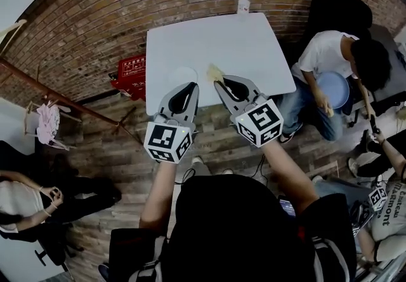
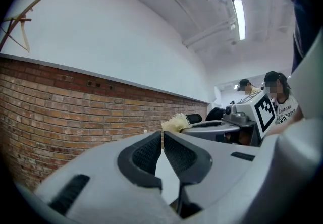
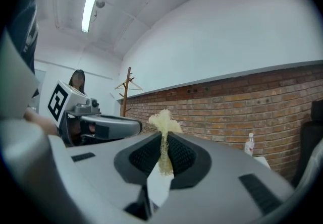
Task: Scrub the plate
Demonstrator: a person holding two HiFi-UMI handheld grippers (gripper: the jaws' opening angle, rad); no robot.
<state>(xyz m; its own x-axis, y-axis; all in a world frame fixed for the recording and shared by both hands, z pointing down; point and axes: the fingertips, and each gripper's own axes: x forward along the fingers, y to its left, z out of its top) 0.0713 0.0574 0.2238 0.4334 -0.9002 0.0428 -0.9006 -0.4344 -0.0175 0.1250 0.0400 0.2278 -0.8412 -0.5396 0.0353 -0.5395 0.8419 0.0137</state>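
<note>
Plate (image 1: 182, 75) first: it lies flat on the white tabletop (image 1: 244, 46), close to the near edge and left of that edge's middle, so nearer the near-left corner than the near-right. It is white on white, so its rim reads faintly from the head view, and I cannot make out whether anything is stuck to it. Your left tool (image 1: 189, 86) hangs at the plate's near rim. Its jaws are drawn together to a hairline slit with nothing seen between them, and I cannot tell whether it touches the plate. Your right tool (image 1: 218, 81) sits just beside the plate's right side, jaws closed on a pale yellow scrubber (image 1: 214, 72) whose frayed tuft sticks out past the tips.

This looks like the approach to the first stroke, so I judge the scrubbing hardly begun. To do it well:

- Bring the tuft over the plate's middle and lower it until the fibres flatten, not the tool's tips.
- Work in small overlapping circles from the middle out to the rim.
- A light plate on a smooth tabletop will likely skate toward the near edge under a sideways push. Press your left tool's closed tip down on the rim opposite each stroke to pin it.
- The scrubber is pinched by a thin strip, so squeeze firmly or it may twist out.

A bottle (image 1: 243, 2) stands at the far edge, well apart from your work.
</note>
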